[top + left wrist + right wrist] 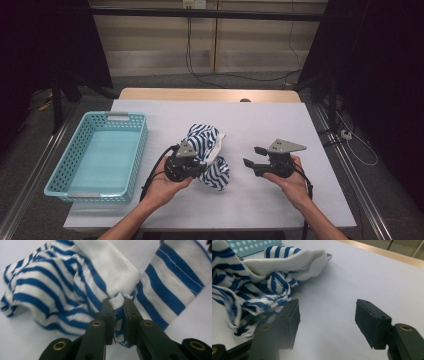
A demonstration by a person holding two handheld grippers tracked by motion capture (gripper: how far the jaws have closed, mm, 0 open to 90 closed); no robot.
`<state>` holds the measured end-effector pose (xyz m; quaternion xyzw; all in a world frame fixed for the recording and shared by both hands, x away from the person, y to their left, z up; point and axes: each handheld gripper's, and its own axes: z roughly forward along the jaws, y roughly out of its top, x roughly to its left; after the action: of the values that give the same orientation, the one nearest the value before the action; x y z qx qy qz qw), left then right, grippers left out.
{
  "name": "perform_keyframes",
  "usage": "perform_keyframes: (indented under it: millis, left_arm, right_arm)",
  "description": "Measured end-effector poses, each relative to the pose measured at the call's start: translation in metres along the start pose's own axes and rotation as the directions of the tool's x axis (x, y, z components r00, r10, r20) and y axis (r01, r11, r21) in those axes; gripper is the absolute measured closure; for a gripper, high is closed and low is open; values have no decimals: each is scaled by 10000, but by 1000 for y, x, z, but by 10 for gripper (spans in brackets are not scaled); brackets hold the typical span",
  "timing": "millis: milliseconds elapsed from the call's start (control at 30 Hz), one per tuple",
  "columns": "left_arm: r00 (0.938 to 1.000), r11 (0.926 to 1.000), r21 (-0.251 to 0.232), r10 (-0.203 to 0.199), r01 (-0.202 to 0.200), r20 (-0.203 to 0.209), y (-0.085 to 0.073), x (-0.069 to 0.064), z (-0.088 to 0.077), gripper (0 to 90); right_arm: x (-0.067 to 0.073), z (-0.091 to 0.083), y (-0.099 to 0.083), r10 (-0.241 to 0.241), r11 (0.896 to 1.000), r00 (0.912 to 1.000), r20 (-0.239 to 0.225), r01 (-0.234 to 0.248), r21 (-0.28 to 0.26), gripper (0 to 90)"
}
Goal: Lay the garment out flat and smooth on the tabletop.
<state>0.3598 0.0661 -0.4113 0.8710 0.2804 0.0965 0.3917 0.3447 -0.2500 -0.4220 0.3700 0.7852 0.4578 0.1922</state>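
Left gripper [117,305] was clamped on a fold of the blue-and-white striped cloth [207,155], which lay crumpled mid-bench [280,125], right of the turquoise basket [97,155]. Right gripper [327,322] stood open and empty just right of the cloth, jaws facing it. The basket lay nearer the left hand.

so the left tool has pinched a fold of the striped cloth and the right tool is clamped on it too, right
Not quite. The left tool does pinch a fold of the striped cloth, but the right tool is not clamped on it: the right gripper view shows its jaws apart with bare table between them, beside the cloth.
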Motion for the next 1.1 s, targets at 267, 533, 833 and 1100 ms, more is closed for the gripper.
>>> perform_keyframes:
  millis: [267,533,833,1100]
  left_arm:
    - [9899,9954,945,8,127,-1420,-10,21,13,820]
    - [9778,9910,1046,-611,834,-2002,-12,38,27,815]
    - [9742,9882,12,-1509,1533,-1676,-10,44,13,689]
    - [9802,9801,-1610,-1394,1163,-1406,3,40,-17,562]
  right_arm:
    - [4,12,7,-234,9996,9996,-128,232,-155,344]
    - [7,34,20,-292,9996,9992,-280,293,26,335]
    - [26,62,31,-754,9957,9895,-1235,813,433,334]
    - [47,71,42,-1229,9916,9657,-2286,1289,111,393]
